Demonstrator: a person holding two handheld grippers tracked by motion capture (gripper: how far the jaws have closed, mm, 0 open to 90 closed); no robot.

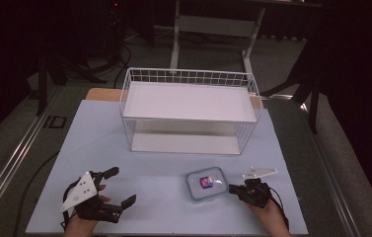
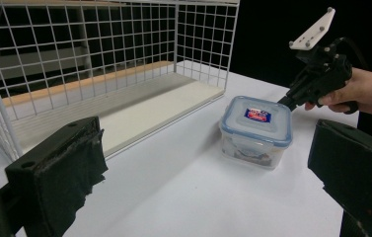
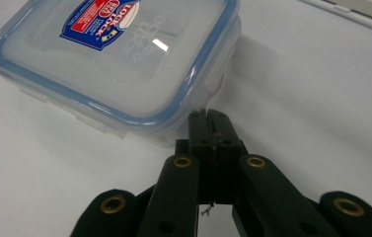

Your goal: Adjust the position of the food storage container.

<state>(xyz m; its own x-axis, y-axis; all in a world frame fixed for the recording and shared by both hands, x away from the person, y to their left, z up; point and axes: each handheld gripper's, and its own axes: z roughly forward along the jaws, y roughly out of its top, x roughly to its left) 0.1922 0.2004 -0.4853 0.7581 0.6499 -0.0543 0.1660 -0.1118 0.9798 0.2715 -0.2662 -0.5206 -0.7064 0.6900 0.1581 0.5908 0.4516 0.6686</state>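
While closed, right tool (image 3: 208, 114) nears container (image 3: 119, 54) (blue-rimmed)

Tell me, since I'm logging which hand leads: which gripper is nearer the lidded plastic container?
Right. The right gripper, jaws shut, has its tips at the lidded plastic container's edge. The left gripper, jaws open, sits well off to its left on the table.

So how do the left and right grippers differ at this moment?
The left gripper has its jaws spread wide with nothing between them and sits away from the container. The right gripper has its jaws shut, tips right at the container's edge. Each is held in a hand above the table.
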